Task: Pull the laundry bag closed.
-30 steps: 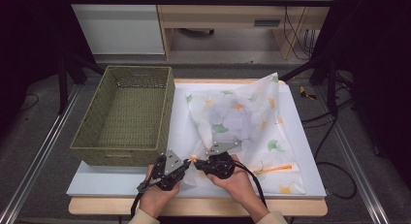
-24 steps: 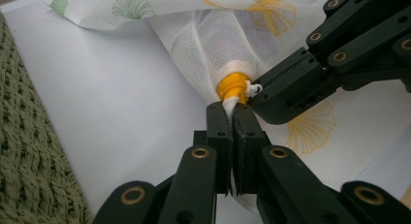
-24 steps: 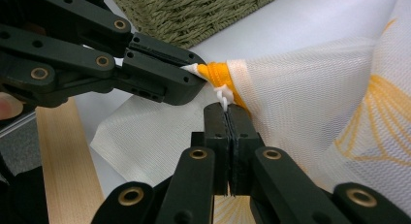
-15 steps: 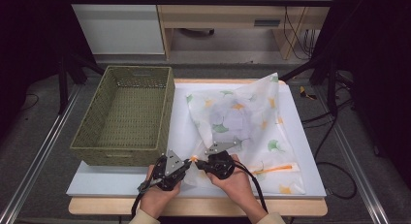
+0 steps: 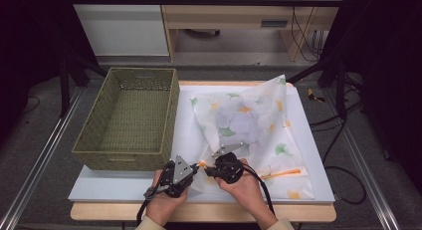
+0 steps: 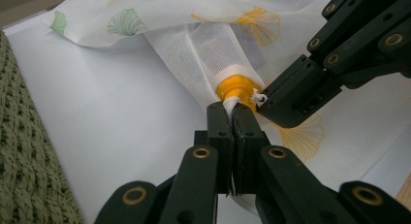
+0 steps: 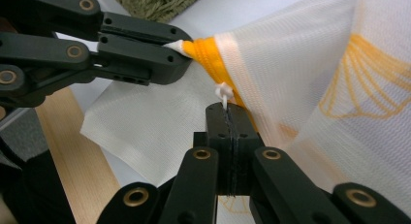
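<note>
Left gripper view: both tongs, left (image 6: 231, 118) and right (image 7: 227, 111), clamp the mesh laundry bag's (image 5: 249, 120) limp, light orange zipper end (image 6: 236, 88); we'd grip there.

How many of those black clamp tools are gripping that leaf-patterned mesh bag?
2. The left black two-jaw gripper pinches the white leaf-printed mesh bag at its orange zipper end; the right black two-jaw gripper, right beside it, is clamped on the small white zipper pull.
</note>
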Motion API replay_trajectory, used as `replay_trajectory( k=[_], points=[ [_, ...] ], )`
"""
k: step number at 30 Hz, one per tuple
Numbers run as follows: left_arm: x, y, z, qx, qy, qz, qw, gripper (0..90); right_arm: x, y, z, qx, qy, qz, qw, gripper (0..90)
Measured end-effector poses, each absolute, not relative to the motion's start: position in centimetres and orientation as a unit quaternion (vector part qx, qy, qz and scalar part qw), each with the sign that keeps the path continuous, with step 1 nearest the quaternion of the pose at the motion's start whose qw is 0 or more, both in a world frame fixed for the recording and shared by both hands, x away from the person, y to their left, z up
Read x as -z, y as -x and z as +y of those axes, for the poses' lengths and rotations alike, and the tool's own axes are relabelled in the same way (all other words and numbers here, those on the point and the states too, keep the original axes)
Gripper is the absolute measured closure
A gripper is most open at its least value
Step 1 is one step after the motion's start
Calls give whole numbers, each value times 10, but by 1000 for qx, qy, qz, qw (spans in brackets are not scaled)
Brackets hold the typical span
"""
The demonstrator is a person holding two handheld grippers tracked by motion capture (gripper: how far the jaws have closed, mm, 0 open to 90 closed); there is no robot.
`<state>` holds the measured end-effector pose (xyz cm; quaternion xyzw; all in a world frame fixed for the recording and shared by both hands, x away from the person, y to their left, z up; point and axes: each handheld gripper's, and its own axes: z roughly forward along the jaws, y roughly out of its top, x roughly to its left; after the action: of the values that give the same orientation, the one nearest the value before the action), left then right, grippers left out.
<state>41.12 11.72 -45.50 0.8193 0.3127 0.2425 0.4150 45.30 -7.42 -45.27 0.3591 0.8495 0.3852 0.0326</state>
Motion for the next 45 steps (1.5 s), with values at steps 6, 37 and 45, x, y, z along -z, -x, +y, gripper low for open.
replay_trajectory(
  k=[6,37,45],
  points=[
    [455,-412,118,-239,-822,311,412,880,452,-452,-77,-380,-362,851,28,900],
    [457,-410,116,-223,-812,322,432,881,459,-457,-87,-378,-356,854,43,900],
    [457,-410,117,-222,-812,322,434,880,463,-460,-83,-382,-351,854,45,900]
  ],
)
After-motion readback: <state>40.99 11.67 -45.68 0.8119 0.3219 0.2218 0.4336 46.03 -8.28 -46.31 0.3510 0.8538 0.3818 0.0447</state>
